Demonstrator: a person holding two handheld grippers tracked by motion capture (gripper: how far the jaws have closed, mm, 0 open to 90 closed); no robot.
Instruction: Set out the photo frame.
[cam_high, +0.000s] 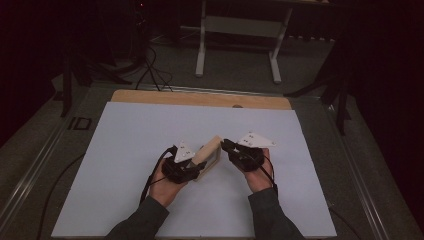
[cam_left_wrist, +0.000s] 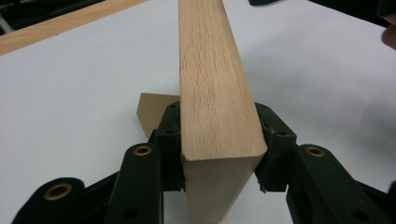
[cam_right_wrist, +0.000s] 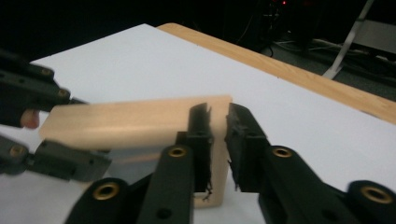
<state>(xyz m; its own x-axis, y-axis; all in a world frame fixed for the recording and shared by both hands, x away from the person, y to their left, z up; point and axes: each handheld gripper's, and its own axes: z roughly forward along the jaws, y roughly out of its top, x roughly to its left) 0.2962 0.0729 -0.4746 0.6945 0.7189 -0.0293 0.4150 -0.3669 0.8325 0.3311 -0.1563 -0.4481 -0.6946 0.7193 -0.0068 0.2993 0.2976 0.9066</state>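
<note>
The wooden block (cam_high: 207, 152) sits tilted near the middle of the white surface (cam_high: 125, 150), toward its near edge. It looks stiff, light and smooth; best held across its flat faces. The left gripper (cam_high: 192, 167) clamps one end; the right gripper (cam_high: 226, 145), jaws nearly together, grasps nothing beside the other end. Nothing obstructs.
</note>
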